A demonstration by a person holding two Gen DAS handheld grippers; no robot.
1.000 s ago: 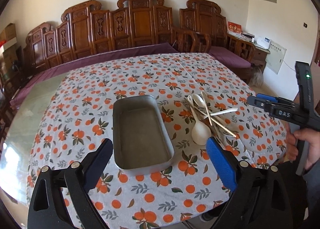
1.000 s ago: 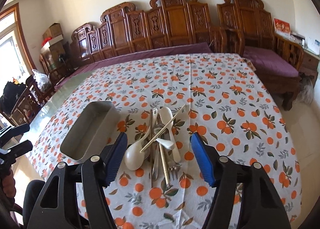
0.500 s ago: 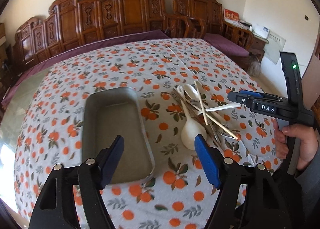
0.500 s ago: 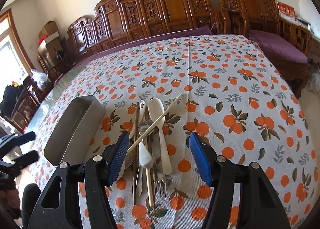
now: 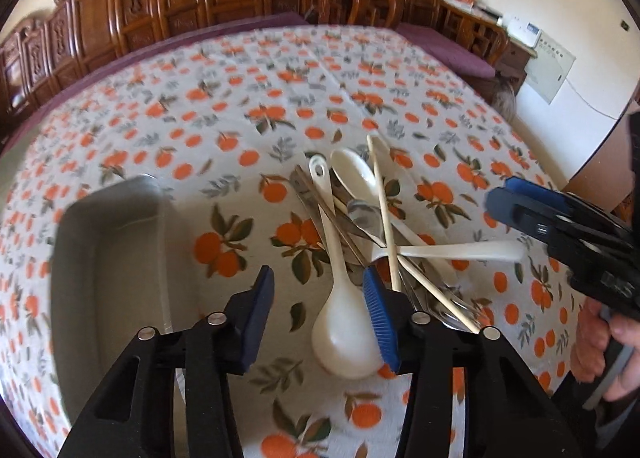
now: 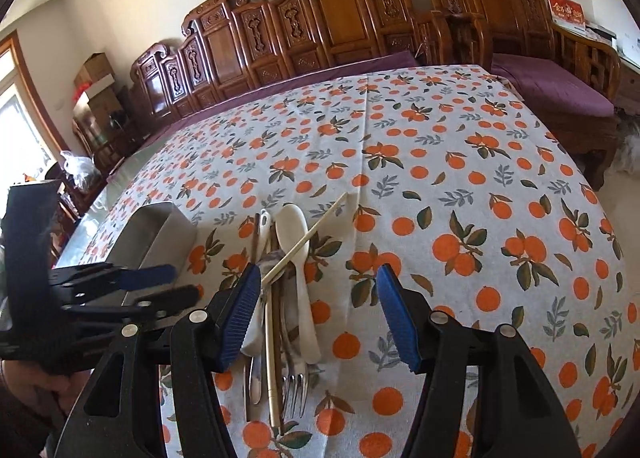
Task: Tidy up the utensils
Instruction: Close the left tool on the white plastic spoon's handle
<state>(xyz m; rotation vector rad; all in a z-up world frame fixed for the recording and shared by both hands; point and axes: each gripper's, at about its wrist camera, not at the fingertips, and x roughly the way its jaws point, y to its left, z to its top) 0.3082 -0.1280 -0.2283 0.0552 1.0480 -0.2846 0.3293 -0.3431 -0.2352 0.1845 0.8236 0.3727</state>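
**A:** Cutlery's the thing to watch. The utensil pile (image 5: pixel 372 226) lies on the desk (image 5: pixel 280 98) just right of the metal tray (image 5: pixel 104 258), and the tray has nothing in it yet.

**B:** The left gripper (image 5: pixel 320 298) was up over the tray a second ago, jaws spread wide. Now it has swung across and dropped low over the pile.

**A:** Yes, and its jaws are closing as we speak. The big white ladle (image 5: pixel 340 298) lies between them, its bowl right by the blue pad on the right, but I can't see either pad pressing on it yet.

**B:** So nothing is held?

**A:** Not that I can make out. The right gripper (image 6: pixel 316 306) has come lower too and hangs over the near end of the same pile, jaws spread and barely narrowing, with the fork (image 6: pixel 294 386) and a chopstick (image 6: pixel 304 242) below them, untouched.

**B:** What does that tell you?

**A:** I'd say sorting is only starting: the ladle looks like the first pick, headed for the tray. The crossed chopsticks over its handle could drag along when it lifts.
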